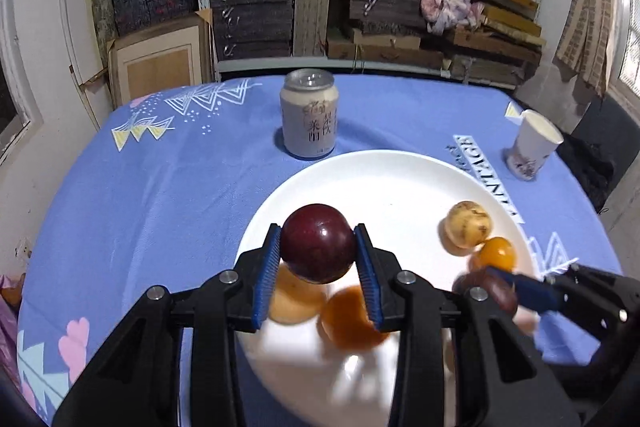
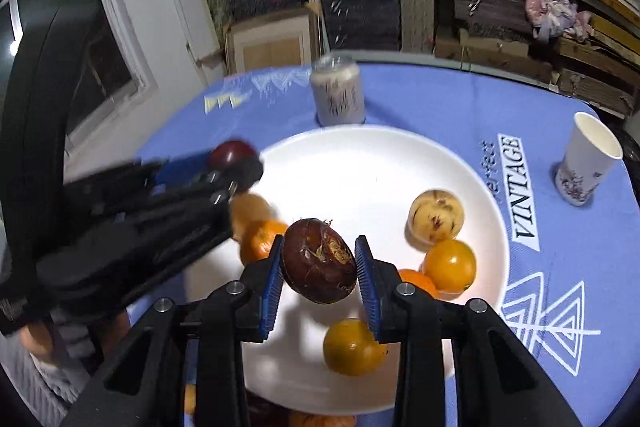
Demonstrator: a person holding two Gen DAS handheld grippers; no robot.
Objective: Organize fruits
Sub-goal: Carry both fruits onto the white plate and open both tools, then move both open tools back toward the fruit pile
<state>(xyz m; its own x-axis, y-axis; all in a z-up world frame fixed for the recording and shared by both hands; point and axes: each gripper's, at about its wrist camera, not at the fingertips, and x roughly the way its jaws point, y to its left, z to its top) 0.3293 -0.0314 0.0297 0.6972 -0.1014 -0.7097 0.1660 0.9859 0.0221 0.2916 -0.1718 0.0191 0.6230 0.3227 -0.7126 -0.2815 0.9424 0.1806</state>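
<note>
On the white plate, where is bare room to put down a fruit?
The white plate is bare in its middle and far part, toward the can. It is crowded at the right rim, around the pale fruit and orange fruit, and near the front.

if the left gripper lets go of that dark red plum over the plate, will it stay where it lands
Probably not: the plum looks round and glossy, so it may roll across the smooth white plate. It could bump the oranges beneath. The left gripper touches only its sides, so it may slip.
</note>
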